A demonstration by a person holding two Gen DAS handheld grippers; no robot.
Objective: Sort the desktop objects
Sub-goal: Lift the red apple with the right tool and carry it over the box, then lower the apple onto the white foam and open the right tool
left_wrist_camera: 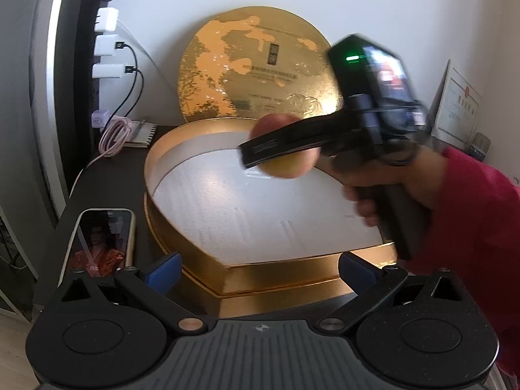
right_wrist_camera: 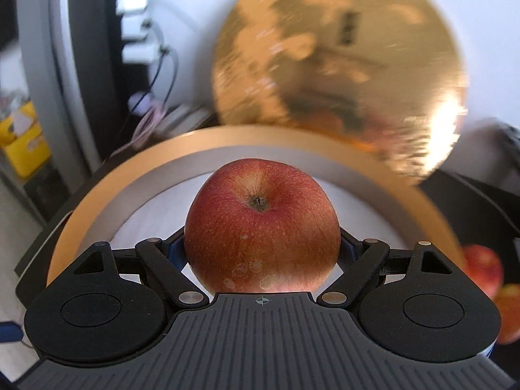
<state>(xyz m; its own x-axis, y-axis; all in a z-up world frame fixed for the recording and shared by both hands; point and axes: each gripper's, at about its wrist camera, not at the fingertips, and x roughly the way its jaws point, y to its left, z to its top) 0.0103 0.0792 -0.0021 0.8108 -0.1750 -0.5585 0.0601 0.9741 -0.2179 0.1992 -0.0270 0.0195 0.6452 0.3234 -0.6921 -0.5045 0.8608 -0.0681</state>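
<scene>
**Apple clamped over the gold box, much of the desk lost to blur**

While your right gripper [right_wrist_camera: 262, 247] sits clamped on a red apple [right_wrist_camera: 261, 227], its blue pads are almost wholly hidden behind the fruit, and only slivers show at either side. You hold the apple above the white floor of the open gold box [right_wrist_camera: 97, 191], whose near rim is cut off by the gripper body. The round gold lid [right_wrist_camera: 341, 65] leans upright against the wall behind the box, smeared by motion in your right wrist view so its printing cannot be read. At the right edge of that view you can make out more apples [right_wrist_camera: 484, 269], blurred and partly cropped; how many, you cannot tell.

From your left wrist view, your left gripper [left_wrist_camera: 258, 268] stands with its fingers wide apart and nothing between them, just in front of the box wall. Your right hand [left_wrist_camera: 383, 178] and a red sleeve [left_wrist_camera: 471, 227] cover the box's right side. A phone [left_wrist_camera: 100, 243] lies beside the box, its lower end hidden by the gripper
</scene>
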